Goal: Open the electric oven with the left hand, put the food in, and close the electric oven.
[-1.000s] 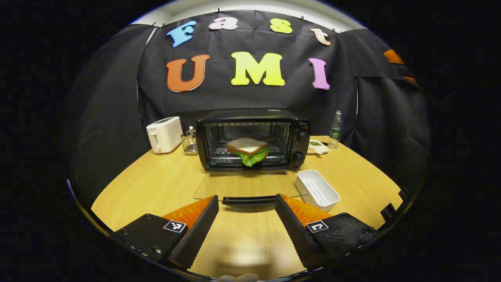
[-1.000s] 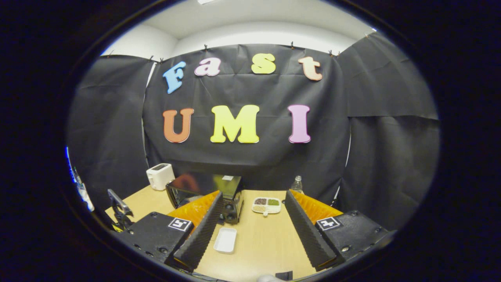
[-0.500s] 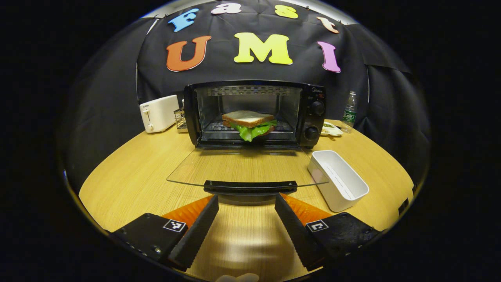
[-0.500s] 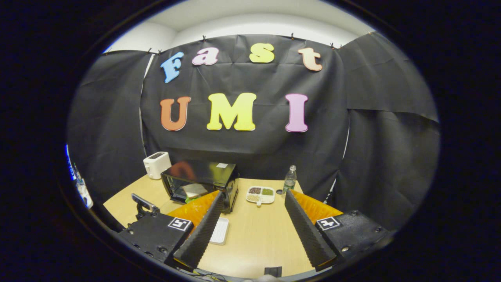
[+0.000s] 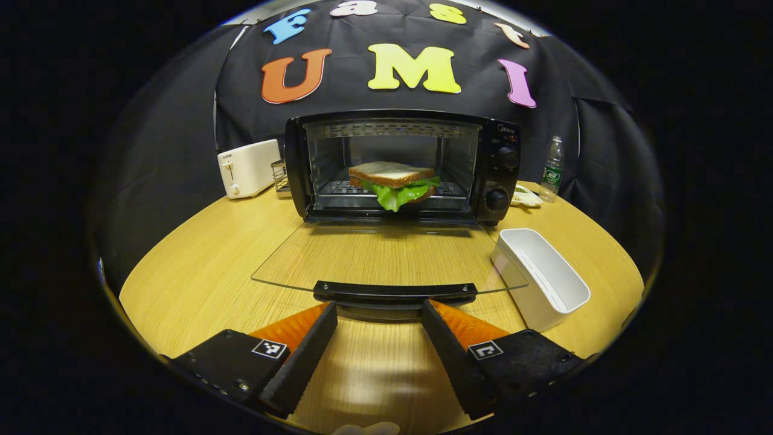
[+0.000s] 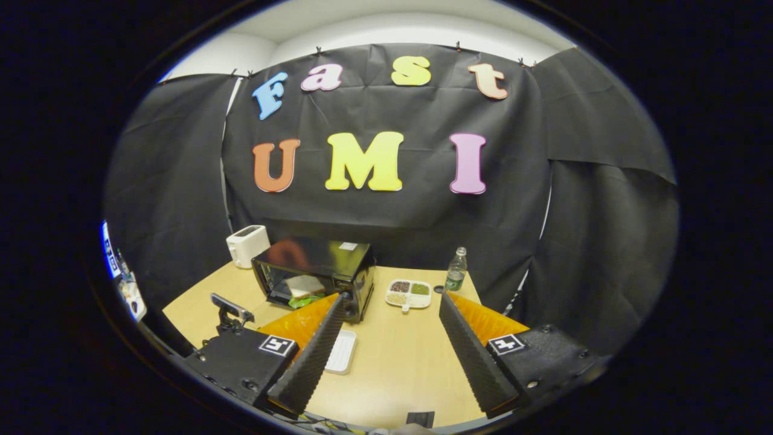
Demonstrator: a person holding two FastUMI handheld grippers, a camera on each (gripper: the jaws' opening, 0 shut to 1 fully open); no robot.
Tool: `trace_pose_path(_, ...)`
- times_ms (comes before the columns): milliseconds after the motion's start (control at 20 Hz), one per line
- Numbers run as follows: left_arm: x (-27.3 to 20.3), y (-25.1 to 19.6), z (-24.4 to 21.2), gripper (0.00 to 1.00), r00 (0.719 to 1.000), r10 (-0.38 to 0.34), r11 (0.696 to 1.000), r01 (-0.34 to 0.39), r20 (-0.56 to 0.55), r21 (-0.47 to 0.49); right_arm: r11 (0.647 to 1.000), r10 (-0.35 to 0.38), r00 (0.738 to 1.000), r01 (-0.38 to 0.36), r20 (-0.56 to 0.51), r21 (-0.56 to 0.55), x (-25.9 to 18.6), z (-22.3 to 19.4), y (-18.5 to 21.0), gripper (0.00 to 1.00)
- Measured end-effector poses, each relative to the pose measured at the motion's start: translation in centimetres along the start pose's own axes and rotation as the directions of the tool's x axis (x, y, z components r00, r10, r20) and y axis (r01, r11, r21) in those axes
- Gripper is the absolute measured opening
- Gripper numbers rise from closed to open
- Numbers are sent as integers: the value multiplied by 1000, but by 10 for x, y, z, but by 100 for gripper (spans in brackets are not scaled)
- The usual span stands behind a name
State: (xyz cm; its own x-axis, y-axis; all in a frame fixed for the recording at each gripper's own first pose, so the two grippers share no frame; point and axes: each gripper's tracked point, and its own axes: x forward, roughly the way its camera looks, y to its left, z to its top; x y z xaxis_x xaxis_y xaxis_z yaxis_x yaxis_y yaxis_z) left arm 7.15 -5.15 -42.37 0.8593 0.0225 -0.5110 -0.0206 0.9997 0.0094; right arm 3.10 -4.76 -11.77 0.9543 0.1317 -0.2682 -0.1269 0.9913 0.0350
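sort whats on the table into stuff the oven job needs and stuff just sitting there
Job:
electric oven, glass door folded down flat
door handle
sandwich on the oven rack
left gripper, open near the handle

Lying about:
white tray
toaster
water bottle
divided snack dish

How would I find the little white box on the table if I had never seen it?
Look for the black oven in the middle of the wooden table, with its glass door folded down flat. Just to the right of that door, as the left gripper view shows it, sits the white box. It is long, open on top and has nothing in it, unlike the closed white toaster on the oven's other side.
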Motion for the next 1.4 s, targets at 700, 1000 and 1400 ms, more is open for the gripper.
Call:
trace_pose_path(700,-20,-1,52,93,1000,16,1000,-16,21,14,999,34,999,-34,36,13,14,16,-19,96)
trace_pose_path(1000,-22,-1,113,93,994,14,1000,-16,104,17,1000,13,997,-14,75,22,15,28,-32,96)
trace_pose_path(1400,3,-8,173,93,986,-7,999,1,169,35,1000,-13,997,11,79,28,24,33,-41,95)
